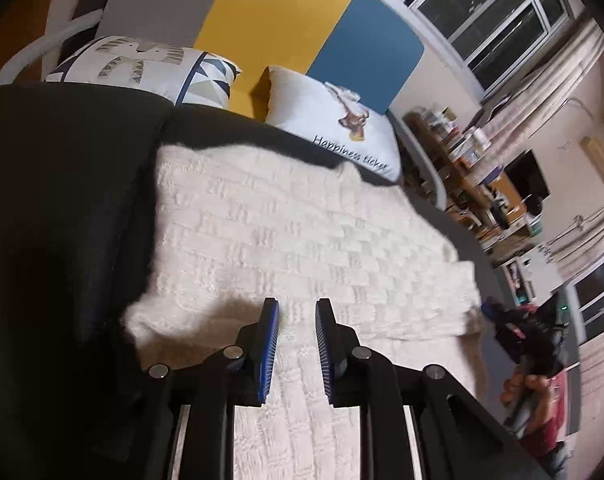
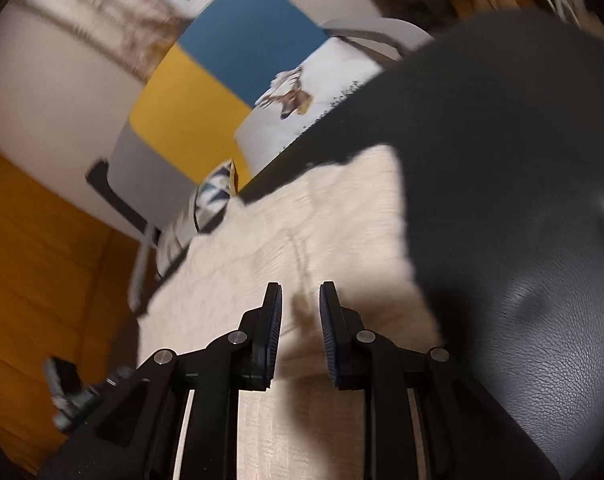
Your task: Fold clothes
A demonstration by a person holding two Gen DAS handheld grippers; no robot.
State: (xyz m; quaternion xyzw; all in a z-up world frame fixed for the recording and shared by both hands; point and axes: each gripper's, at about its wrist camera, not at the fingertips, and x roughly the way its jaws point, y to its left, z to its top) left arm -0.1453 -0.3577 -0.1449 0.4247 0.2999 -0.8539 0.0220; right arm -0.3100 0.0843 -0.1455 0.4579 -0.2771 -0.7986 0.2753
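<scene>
A cream knitted sweater (image 1: pixel 302 240) lies spread flat on a black leather sofa seat (image 1: pixel 62 200). My left gripper (image 1: pixel 297 306) is open, just above the sweater's near part, with nothing between its blue pads. In the right wrist view the same sweater (image 2: pixel 302 248) shows blurred, lying on the black seat (image 2: pixel 521 200). My right gripper (image 2: pixel 300 292) is open over the sweater's near edge, with nothing held. My right gripper also shows at the far right of the left wrist view (image 1: pixel 529 340), beyond the sweater's right edge.
Two white printed cushions (image 1: pixel 142 64) (image 1: pixel 333 120) lean against the sofa back of grey, yellow and blue panels (image 1: pixel 278 20). Shelves and a desk with clutter (image 1: pixel 481 184) stand to the right. An orange wooden floor (image 2: pixel 34 280) lies left of the sofa.
</scene>
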